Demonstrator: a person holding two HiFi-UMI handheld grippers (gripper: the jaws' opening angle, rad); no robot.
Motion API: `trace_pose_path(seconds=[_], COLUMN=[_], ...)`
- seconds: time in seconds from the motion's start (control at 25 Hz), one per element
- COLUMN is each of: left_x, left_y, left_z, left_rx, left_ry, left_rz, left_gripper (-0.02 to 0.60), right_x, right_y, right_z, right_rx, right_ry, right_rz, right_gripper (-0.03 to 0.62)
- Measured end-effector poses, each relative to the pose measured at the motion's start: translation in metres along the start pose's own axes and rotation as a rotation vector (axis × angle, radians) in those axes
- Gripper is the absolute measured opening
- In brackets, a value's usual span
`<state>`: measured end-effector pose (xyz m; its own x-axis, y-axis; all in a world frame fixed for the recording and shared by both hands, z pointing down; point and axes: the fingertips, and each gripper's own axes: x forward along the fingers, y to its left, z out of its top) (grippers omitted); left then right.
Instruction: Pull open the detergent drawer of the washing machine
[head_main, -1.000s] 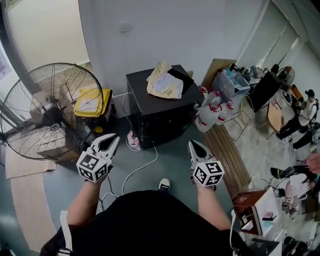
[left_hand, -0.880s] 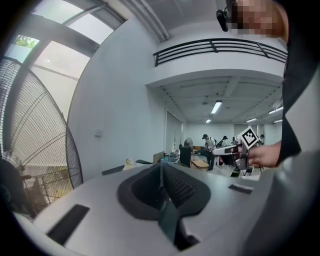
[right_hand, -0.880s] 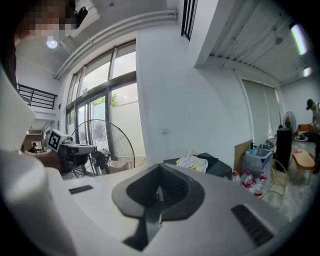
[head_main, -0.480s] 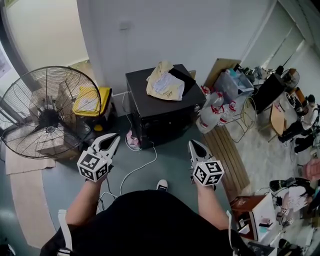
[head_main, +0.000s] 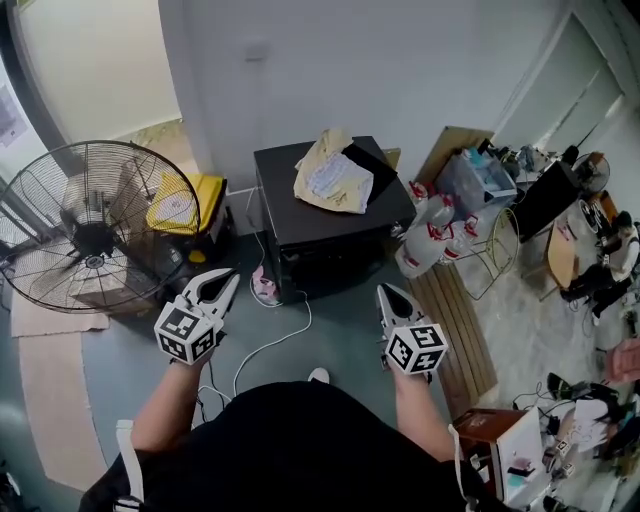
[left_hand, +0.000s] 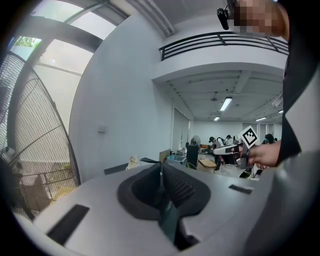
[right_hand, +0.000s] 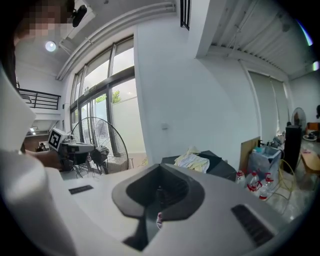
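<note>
The washing machine (head_main: 330, 232) is a black box against the white wall, with a yellow cloth (head_main: 330, 175) lying on its top. I cannot make out its detergent drawer from here. My left gripper (head_main: 222, 278) is shut and empty, held over the floor short of the machine's left front corner. The right gripper (head_main: 386, 291) is also shut and empty, short of the machine's right front corner. In the right gripper view the machine (right_hand: 215, 164) and cloth (right_hand: 192, 161) lie ahead past the closed jaws (right_hand: 159, 192). The left gripper view shows the closed jaws (left_hand: 160, 172).
A large floor fan (head_main: 90, 225) stands at the left, with a yellow box (head_main: 185, 200) behind it. Water bottles (head_main: 435, 235) and a wooden board (head_main: 455, 320) lie to the machine's right. A white cable (head_main: 265, 345) runs across the floor before the machine.
The person has stepped a little towards the machine, so the floor and fan have shifted in the head view. Both grippers stay shut and keep their pose.
</note>
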<state>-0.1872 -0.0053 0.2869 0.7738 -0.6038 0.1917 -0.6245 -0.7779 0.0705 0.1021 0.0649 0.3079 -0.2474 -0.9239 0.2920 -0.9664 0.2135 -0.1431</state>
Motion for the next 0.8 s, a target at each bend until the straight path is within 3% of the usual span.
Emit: trace_pose_path(seconds=[0.8], left_x=[0.061], left_y=[-0.005], left_z=[0.003], left_rx=[-0.021], left_ry=[0.037], left_rz=[0.128], left_gripper=[0.025], right_x=[0.058], right_y=[-0.077], right_z=[0.004], right_rx=[0.015], right_ry=[0.04], right_rz=[0.129], right_gripper=[0.002])
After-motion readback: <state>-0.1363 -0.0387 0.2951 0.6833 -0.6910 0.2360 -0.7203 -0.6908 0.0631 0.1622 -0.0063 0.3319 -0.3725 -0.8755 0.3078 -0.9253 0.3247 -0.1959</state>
